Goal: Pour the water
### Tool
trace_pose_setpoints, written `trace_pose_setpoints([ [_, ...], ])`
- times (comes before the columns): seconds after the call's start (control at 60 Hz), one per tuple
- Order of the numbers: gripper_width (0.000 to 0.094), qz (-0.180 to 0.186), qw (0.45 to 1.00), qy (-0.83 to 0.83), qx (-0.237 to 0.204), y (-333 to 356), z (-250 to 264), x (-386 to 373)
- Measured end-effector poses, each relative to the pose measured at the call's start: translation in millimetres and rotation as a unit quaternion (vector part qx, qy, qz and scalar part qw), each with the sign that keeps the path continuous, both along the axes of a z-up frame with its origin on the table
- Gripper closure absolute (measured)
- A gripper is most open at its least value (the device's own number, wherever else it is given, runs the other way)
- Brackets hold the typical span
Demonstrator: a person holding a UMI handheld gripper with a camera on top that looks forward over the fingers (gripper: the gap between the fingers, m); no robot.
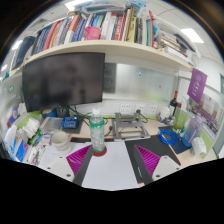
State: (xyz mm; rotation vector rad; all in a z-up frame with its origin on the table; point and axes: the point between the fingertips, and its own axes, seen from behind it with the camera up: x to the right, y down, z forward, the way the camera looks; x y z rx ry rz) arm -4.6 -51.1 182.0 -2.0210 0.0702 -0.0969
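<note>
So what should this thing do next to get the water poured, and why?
Probably ease straight forward toward the clear bottle. It stands upright on the white desk, beyond the gripper, whose jaws are open with nothing between them, so nothing is held yet.

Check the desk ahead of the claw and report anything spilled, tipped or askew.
Nothing stands out. The clear plastic bottle with a green cap stands upright on the white desk, just beyond the open claw and between its two fingers' lines. No spill shows on the desk. The black monitor sits level. Clutter at both sides is too small to judge.
</note>
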Motion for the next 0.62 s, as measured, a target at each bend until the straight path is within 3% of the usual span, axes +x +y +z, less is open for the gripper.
trace_pose_setpoints([
  [0.233, 0.0088, -0.001, 1.000, 0.023, 0.022, -44, 51, 16],
  [0.467, 0.0093, 0.034, 0.998, 0.038, 0.026, -82, 55, 14],
  [0.617, 0.0094, 0.035, 0.998, 0.043, 0.028, -95, 55, 18],
])
